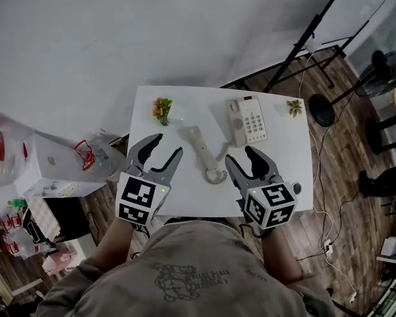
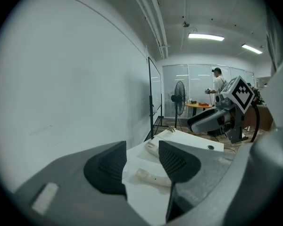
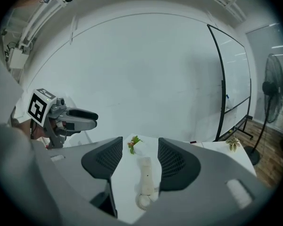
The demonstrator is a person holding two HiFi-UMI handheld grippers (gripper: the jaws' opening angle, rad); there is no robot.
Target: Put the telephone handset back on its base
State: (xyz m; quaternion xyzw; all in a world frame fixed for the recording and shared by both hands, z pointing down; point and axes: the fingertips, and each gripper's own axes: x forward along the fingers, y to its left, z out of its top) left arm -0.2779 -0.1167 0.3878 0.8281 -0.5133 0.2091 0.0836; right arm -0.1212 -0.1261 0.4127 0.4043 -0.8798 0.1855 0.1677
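The handset (image 1: 198, 146) lies flat on the white desk (image 1: 284, 170), off its base (image 1: 248, 121), which sits just to its right and a little farther back. The coiled cord (image 1: 216, 175) curls at the handset's near end. Both pairs of tongs hover over the near half of the desk, spread apart and holding nothing. The left tongs (image 1: 166, 146) are just left of the handset, and the right tongs (image 1: 241, 156) are just right of the cord.

From where I stand, the right tongs look better lined up: in the right gripper view the handset shows lengthways ahead, between the jaws. I'd close across the handset's narrow middle, clear of the cord, and lift it level. Then carry it right to the cradle beside the keypad and match its angle to the base before letting go. The cord could snag or tug.
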